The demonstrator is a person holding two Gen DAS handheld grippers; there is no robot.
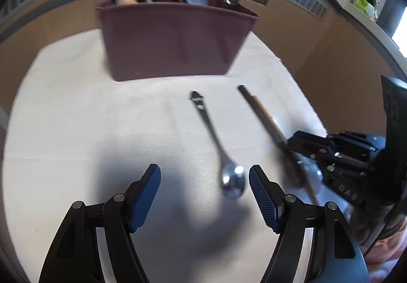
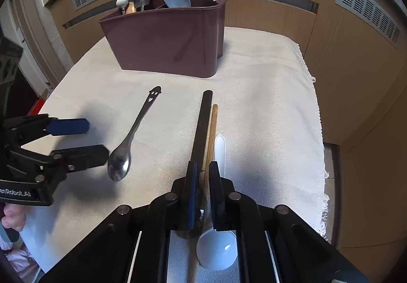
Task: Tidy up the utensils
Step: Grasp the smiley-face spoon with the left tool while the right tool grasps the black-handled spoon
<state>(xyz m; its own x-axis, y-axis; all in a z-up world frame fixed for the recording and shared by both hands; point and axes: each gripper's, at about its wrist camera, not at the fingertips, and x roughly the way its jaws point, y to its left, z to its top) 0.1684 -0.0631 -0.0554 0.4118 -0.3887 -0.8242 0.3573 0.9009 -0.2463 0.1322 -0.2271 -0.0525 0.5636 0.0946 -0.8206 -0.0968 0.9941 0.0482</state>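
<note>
the right wrist view alone shows a white plastic spoon [image 2: 218, 250] lying under the right hand-held gripper [image 2: 202, 173], its handle running away from the camera just beside a wooden stick [image 2: 213, 125]; in the left wrist view that spot is blurred and mostly hidden. the left wrist view alone shows the left hand-held gripper [image 1: 204, 176] from behind, its 2 blue pads [image 1: 148, 194] spread wide with nothing between them. the right one has its jaws pressed nearly together around the black-handled utensil [image 2: 202, 127] and the stick; whether the pads truly pinch them i cannot tell.

the metal spoon [image 1: 216, 140] lies flat on the cloth-covered tabletop [image 1: 76, 104], bowl toward the camera and close to the left gripper's right pad, long axis slanting away toward the maroon utensil caddy [image 1: 175, 41], handle tip pointing at it. the black-handled utensil and stick lie side by side, also pointing toward the caddy, which stands upright and holds several utensils.
</note>
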